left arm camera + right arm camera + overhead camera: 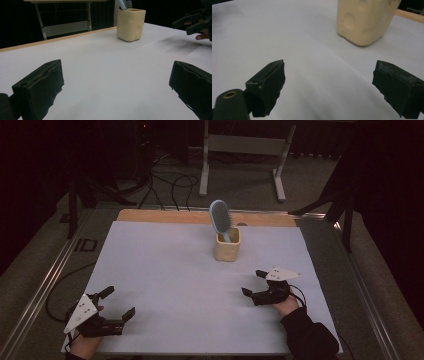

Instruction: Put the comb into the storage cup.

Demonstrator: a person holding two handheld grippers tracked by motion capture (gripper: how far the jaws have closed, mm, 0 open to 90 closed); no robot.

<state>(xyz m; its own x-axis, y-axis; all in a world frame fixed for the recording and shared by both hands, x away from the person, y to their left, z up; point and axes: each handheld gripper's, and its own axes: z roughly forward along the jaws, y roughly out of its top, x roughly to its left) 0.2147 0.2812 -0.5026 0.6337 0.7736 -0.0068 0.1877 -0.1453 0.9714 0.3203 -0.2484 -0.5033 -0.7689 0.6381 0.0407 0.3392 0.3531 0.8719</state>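
Hairbrush standing handle-down in cream cup at desk far centre, long axis near upright. Right gripper resting nearer — cup lying forward and slightly left of it, jaws spread, empty. Left gripper sitting well apart at near-left corner — also released.

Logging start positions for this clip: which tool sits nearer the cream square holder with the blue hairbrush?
Right. The right tool rests just in front of the cream square holder, slightly to its right; the left tool lies at the near-left corner, much farther off.
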